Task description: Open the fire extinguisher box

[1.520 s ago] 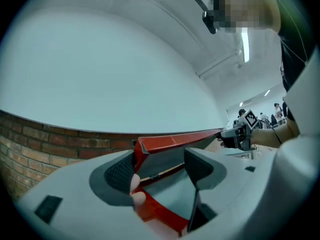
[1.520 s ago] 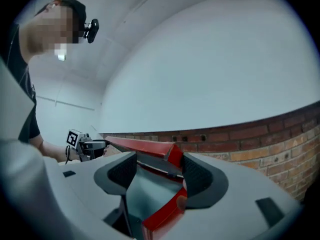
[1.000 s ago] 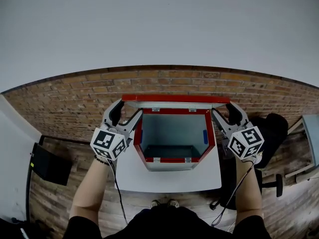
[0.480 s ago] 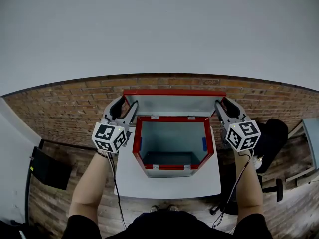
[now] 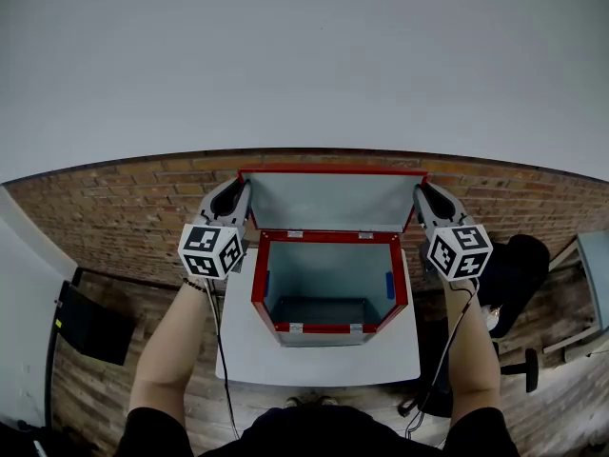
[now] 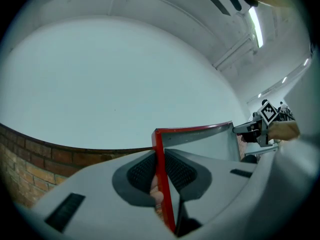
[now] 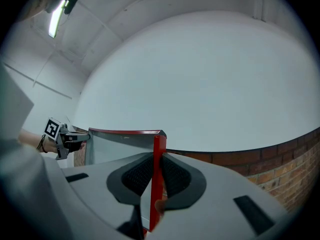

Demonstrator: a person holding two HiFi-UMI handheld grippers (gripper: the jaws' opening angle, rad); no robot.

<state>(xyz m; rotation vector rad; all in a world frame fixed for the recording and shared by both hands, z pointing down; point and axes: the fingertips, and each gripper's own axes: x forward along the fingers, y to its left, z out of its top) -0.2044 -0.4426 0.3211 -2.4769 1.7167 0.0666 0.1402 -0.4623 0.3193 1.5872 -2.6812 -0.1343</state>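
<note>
The fire extinguisher box, red-rimmed with a grey inside, stands open on a white table. Its lid is raised upright at the far side. My left gripper is at the lid's left edge and my right gripper at its right edge. Both pairs of jaws are closing with the lid's red rim between them. In the left gripper view the pads of the left gripper press on the red edge of the lid. In the right gripper view the right gripper clamps the lid likewise.
The white table stands on a brick-patterned floor. A black chair is at the right and a flat black object at the left. Cables hang from both grippers. A plain white wall fills the far side.
The lid has swung up from nearly edge-on to upright. Both grippers have moved up and away with it, and their jaws have narrowed from wide open onto the lid's side edges.
</note>
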